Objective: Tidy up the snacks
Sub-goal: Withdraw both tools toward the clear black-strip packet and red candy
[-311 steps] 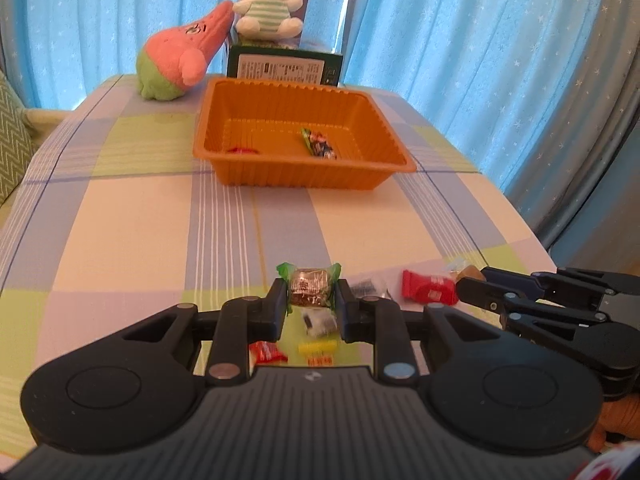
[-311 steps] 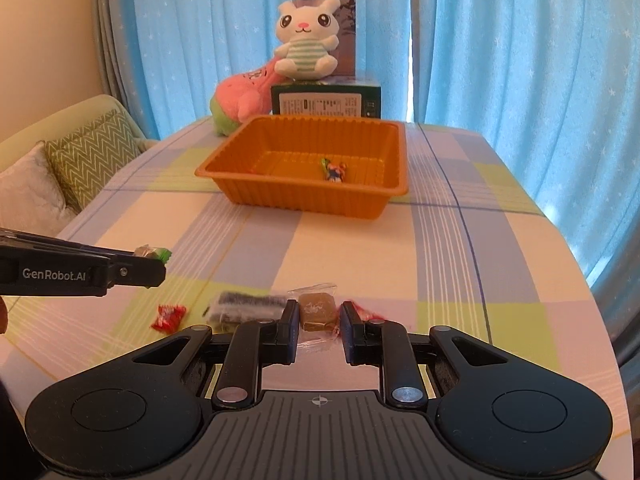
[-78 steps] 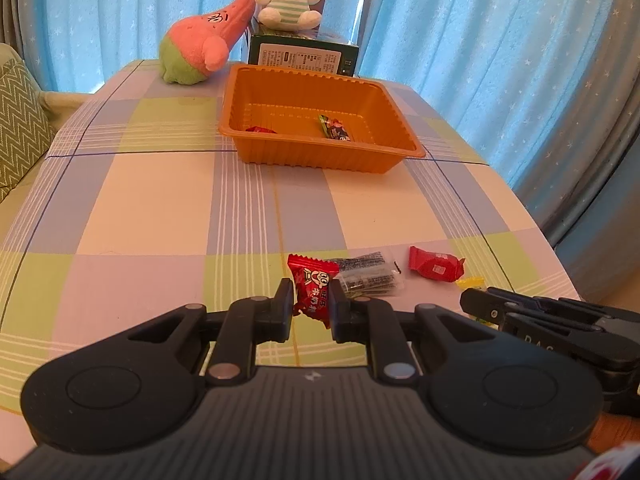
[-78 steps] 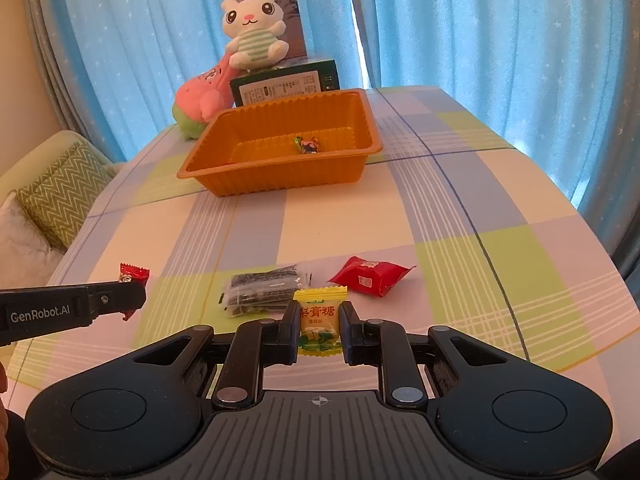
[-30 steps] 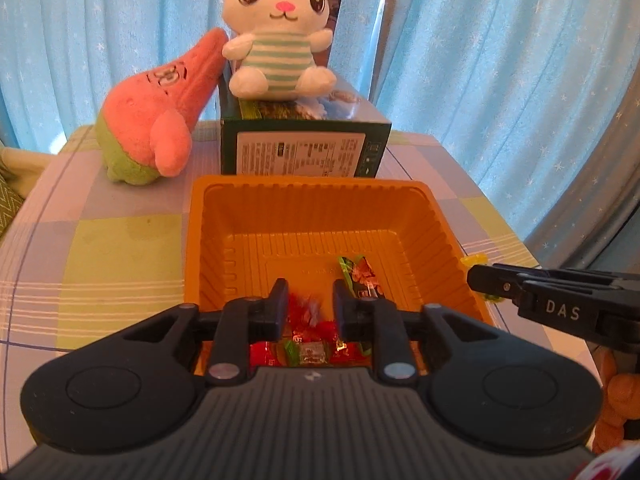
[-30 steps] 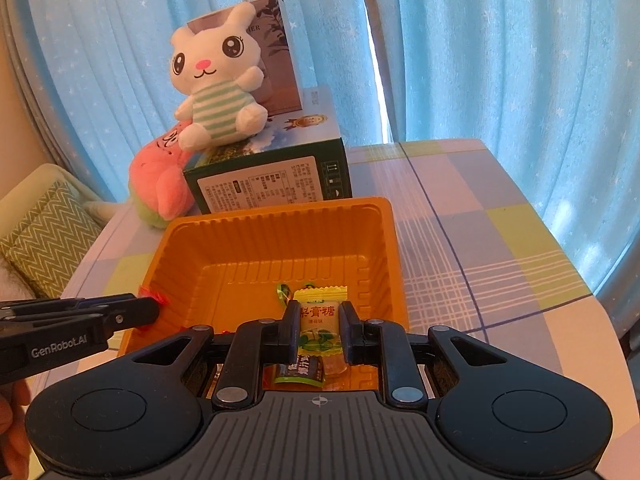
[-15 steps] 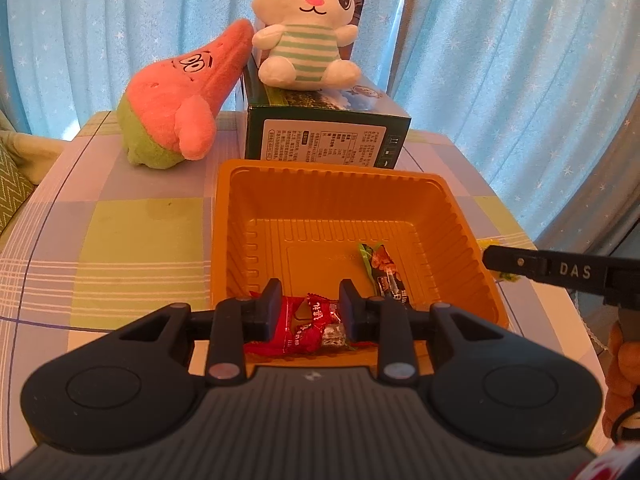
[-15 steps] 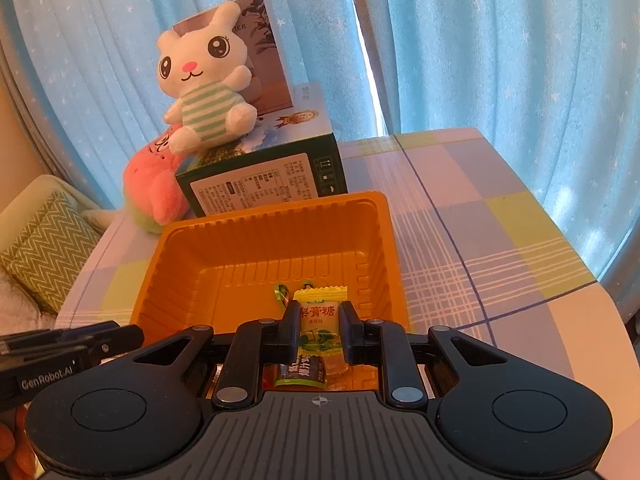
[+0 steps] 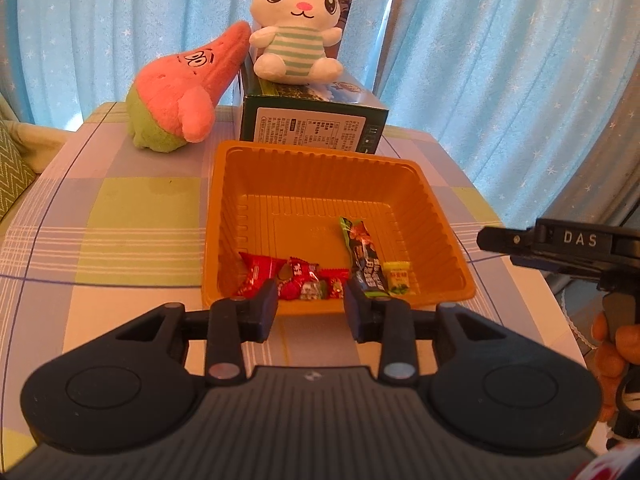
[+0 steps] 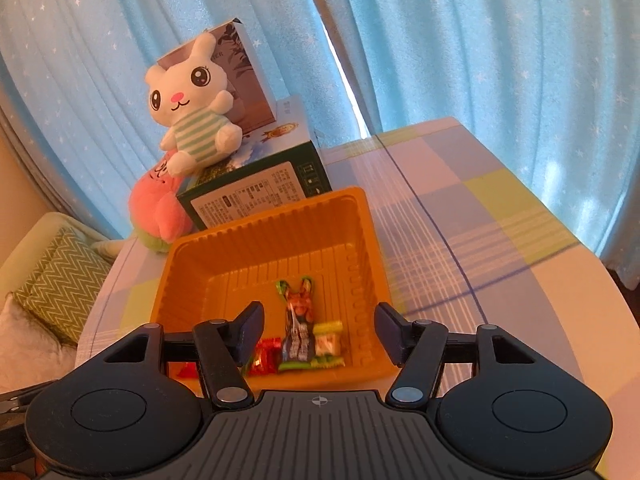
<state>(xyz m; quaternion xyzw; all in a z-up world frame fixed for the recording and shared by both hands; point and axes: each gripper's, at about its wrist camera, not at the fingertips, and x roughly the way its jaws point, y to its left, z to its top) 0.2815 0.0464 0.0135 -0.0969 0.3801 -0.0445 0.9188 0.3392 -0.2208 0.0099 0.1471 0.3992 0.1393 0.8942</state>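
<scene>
Several snacks [image 9: 308, 282] in tray [image 9: 444, 240], beyond open left tool [image 9: 310, 304]

the left wrist view looks forward and down along the left tool [image 9: 310, 306], from close above the near edge of the orange tray [image 9: 224, 216]. the right wrist view looks the same way along the right tool [image 10: 318, 334], nearer and rolled a little. both share the tray, the snacks inside, the white rabbit plush [image 9: 298, 32] and the blue curtains [image 10: 480, 40].
</scene>
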